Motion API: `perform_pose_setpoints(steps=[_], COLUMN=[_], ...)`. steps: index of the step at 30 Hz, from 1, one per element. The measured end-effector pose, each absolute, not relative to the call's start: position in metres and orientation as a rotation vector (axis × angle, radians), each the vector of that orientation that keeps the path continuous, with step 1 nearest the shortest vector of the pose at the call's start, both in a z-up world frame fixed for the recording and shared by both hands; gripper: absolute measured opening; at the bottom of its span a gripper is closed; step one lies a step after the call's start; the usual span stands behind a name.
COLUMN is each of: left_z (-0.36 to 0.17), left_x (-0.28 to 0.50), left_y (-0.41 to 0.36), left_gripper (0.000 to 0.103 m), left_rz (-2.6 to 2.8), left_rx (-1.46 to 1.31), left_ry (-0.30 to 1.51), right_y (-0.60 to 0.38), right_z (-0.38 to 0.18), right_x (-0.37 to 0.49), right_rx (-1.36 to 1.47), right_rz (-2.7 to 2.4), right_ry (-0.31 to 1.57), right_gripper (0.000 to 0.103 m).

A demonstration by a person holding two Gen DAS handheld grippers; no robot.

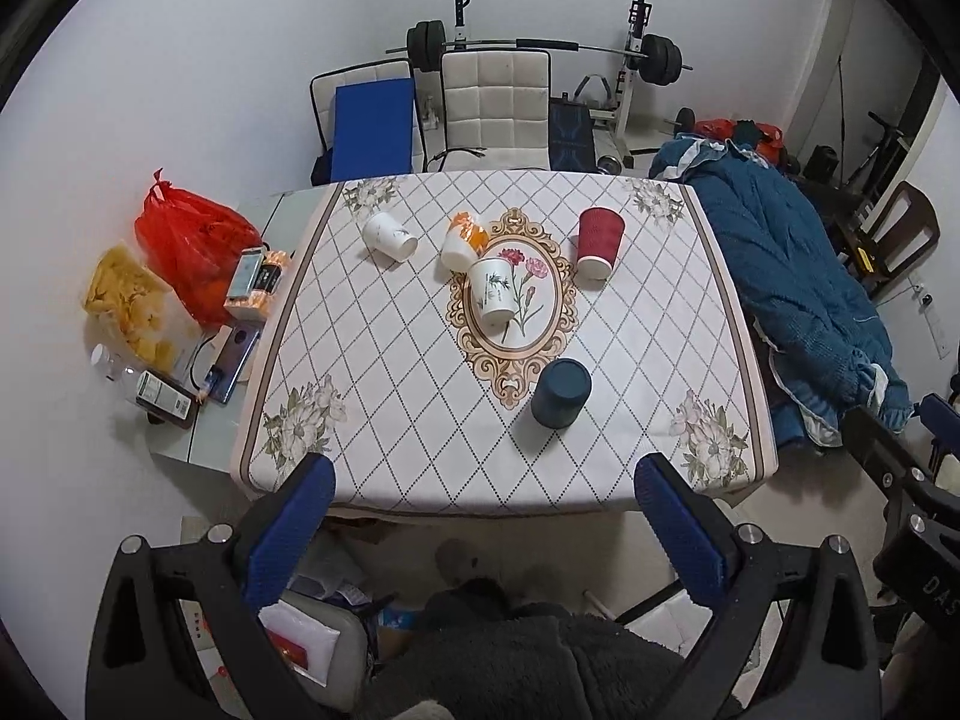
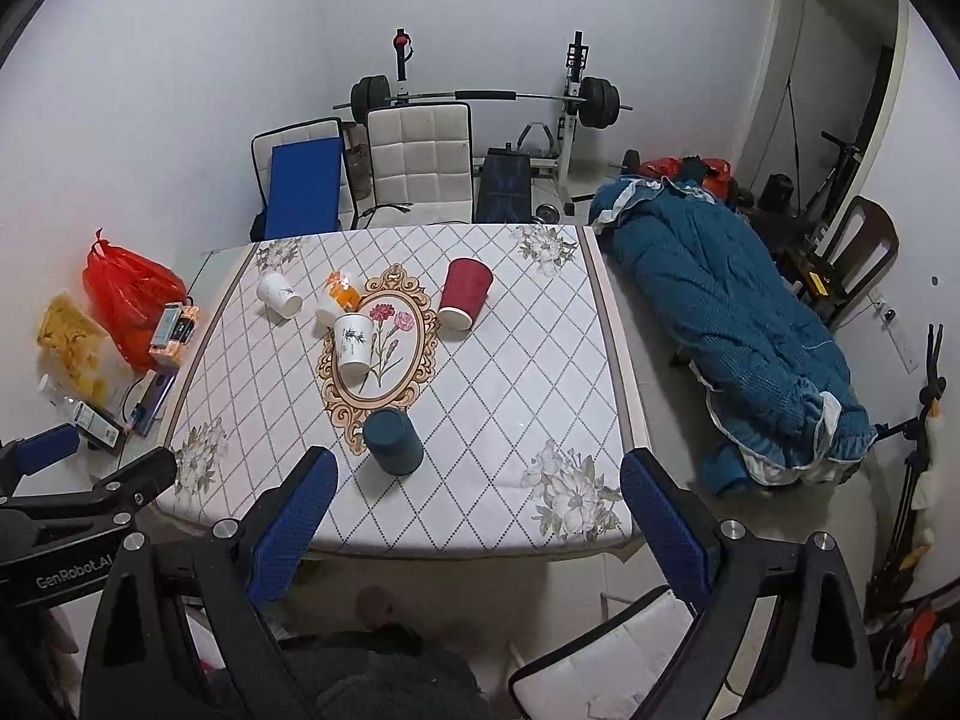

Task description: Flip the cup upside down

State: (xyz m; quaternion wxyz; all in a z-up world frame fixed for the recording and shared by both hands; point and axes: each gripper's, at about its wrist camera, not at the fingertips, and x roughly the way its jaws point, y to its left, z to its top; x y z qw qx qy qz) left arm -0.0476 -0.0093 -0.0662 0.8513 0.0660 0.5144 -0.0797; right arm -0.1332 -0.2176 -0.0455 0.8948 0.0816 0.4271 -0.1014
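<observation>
Several cups stand on a table with a diamond-patterned floral cloth (image 1: 420,420). A dark blue cup (image 1: 561,401) stands nearest, bottom up; it also shows in the right wrist view (image 2: 393,441). A white cup with a bamboo print (image 1: 495,291), an orange-and-white cup (image 1: 462,242), a plain white cup (image 1: 390,237) and a red ribbed cup (image 1: 600,243) stand farther back, all seemingly bottom up. My left gripper (image 1: 486,474) is open and empty, held back before the table's near edge. My right gripper (image 2: 477,471) is open and empty, also at the near edge.
A side table at the left holds a red bag (image 1: 186,234), a snack bag (image 1: 132,300), phones and bottles. Two white chairs (image 1: 495,102) stand behind the table. A blue quilt (image 1: 792,288) lies to the right. A weight bench stands at the back wall.
</observation>
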Motion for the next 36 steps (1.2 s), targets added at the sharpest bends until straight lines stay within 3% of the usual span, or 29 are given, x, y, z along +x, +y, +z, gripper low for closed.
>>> perform_pose_setpoints(steps=[36], left_z=[-0.064], left_x=[-0.060], left_y=[0.002], left_gripper=[0.102], left_rz=[-0.124], left_rx=[0.115], left_ry=[1.083], right_y=[-0.211], right_z=[-0.059], right_x=[-0.141], right_rx=[0.165], right_rz=[-0.163], right_ry=[0.920], right_gripper=[0.098])
